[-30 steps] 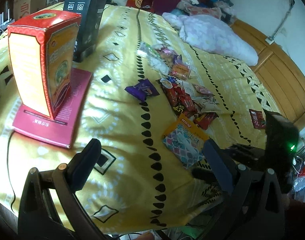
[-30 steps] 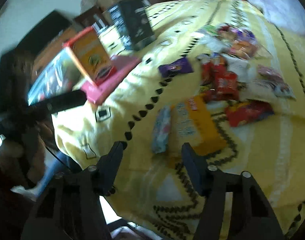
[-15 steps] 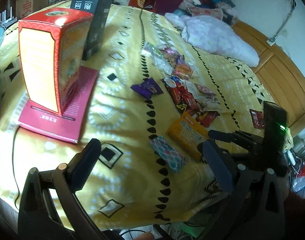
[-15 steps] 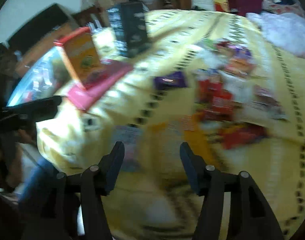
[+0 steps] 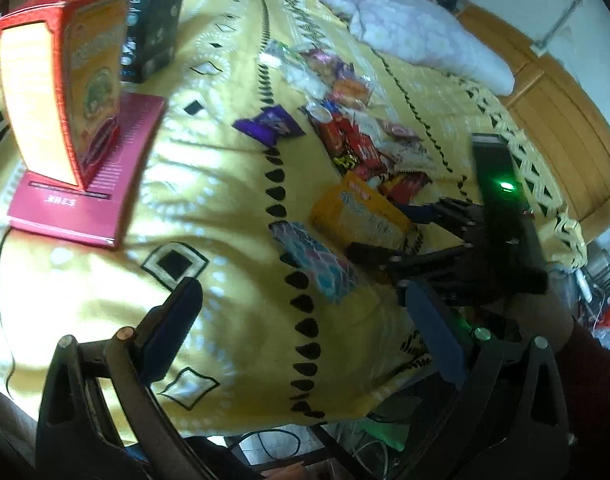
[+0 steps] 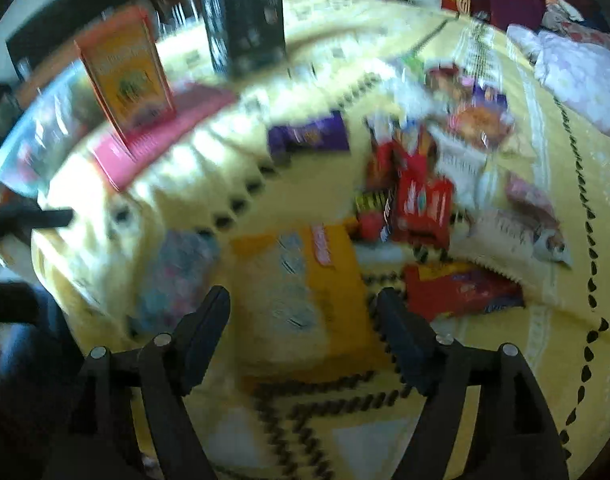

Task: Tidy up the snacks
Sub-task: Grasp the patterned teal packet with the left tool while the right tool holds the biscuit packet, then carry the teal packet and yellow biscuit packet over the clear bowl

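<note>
Yellow bedspread with black diamond print covers a bed, wooden headboard and white pillow at the far end. Snacks sit in a loose pile mid-bed: red wrappers, a purple packet a bit apart on the left, a red pack on the near right. Nearest the edge: an orange packet, and touching its left side a blue-pink patterned packet. Left side of the bed: an orange-red carton stands upright on a flat maroon box, a black box upright behind it. Right gripper has just been opening; jaws are spread, pointing steeply down, with the orange packet framed between the fingers, pads not pressing on it. Right view is motion-blurred, so actual contact with the packet can't be judged. In the left view the right gripper shows as a black frame with a green light, tips at the orange packet's near end. Left gripper hangs over the near bed edge, jaws wide apart, nothing between them, well short of the patterned packet. A dark red sleeve shows at the right edge.
</note>
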Demonstrator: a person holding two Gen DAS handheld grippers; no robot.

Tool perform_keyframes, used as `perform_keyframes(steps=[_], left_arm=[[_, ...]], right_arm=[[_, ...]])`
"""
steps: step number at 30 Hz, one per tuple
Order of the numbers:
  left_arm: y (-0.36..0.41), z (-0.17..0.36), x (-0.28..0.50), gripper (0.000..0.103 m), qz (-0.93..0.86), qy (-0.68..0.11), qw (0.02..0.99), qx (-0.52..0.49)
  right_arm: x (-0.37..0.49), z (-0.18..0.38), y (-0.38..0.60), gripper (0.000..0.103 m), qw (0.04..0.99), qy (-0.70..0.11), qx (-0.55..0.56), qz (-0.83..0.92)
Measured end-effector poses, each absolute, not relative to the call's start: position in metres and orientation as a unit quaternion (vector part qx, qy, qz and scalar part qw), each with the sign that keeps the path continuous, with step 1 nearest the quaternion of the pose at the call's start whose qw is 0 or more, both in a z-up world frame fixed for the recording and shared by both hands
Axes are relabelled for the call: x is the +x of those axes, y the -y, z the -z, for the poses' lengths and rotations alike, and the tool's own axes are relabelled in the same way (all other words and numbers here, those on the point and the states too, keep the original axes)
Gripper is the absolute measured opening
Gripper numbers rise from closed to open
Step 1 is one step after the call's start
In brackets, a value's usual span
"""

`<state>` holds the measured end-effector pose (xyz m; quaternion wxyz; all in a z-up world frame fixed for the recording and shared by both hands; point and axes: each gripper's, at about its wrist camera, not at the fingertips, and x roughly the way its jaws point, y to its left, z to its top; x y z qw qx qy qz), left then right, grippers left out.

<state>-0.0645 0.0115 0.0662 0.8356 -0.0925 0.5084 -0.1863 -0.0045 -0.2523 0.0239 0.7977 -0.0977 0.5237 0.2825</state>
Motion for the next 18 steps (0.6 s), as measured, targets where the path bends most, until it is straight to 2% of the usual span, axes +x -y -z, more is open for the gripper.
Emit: perform_keyframes(steps=[2,3,5,8,9,10,12,13,14,15,18], left_arm=[[-0.005,-0.060,-0.063,0.101,0.186,-0.517,0.831,-0.090],[-0.001,-0.058,-0.062,0.101,0.186,-0.521,0.828,-0.090],[0.008,-0.056,-0.060,0.099,0.190,-0.520,0.828,-0.085],[0.019,-0.044,-0.051,0.081,0.187,-0.531,0.822,-0.085],[0.021,-0.038,-0.047,0.067,0.183,-0.539,0.817,-0.089],[0.025,-0.028,-0.041,0.058,0.180,-0.549,0.811,-0.093],[0.032,-0.017,-0.035,0.056,0.172,-0.556,0.809,-0.079],[0.037,-0.013,-0.033,0.050,0.163,-0.551,0.816,-0.065],[0.040,-0.014,-0.033,0.041,0.158,-0.543,0.823,-0.055],[0.043,-0.016,-0.033,0.018,0.150,-0.533,0.831,-0.044],[0.048,-0.023,-0.034,0.015,0.151,-0.521,0.839,-0.033]], right_arm=[[-0.004,-0.018,0.254,0.083,0.804,-0.515,-0.095,-0.281],[-0.003,-0.021,0.258,0.076,0.810,-0.511,-0.076,-0.276],[-0.005,-0.036,0.272,0.072,0.823,-0.496,-0.029,-0.274],[-0.018,-0.061,0.294,0.072,0.846,-0.465,0.006,-0.261],[-0.021,-0.066,0.302,0.072,0.850,-0.460,0.022,-0.257],[-0.025,-0.069,0.313,0.072,0.852,-0.457,0.036,-0.252],[-0.031,-0.070,0.324,0.072,0.854,-0.456,0.054,-0.245],[-0.033,-0.069,0.329,0.072,0.853,-0.457,0.064,-0.243],[-0.035,-0.067,0.329,0.072,0.854,-0.457,0.067,-0.241],[-0.037,-0.065,0.332,0.072,0.853,-0.458,0.071,-0.239],[-0.042,-0.061,0.335,0.072,0.852,-0.459,0.083,-0.239]])
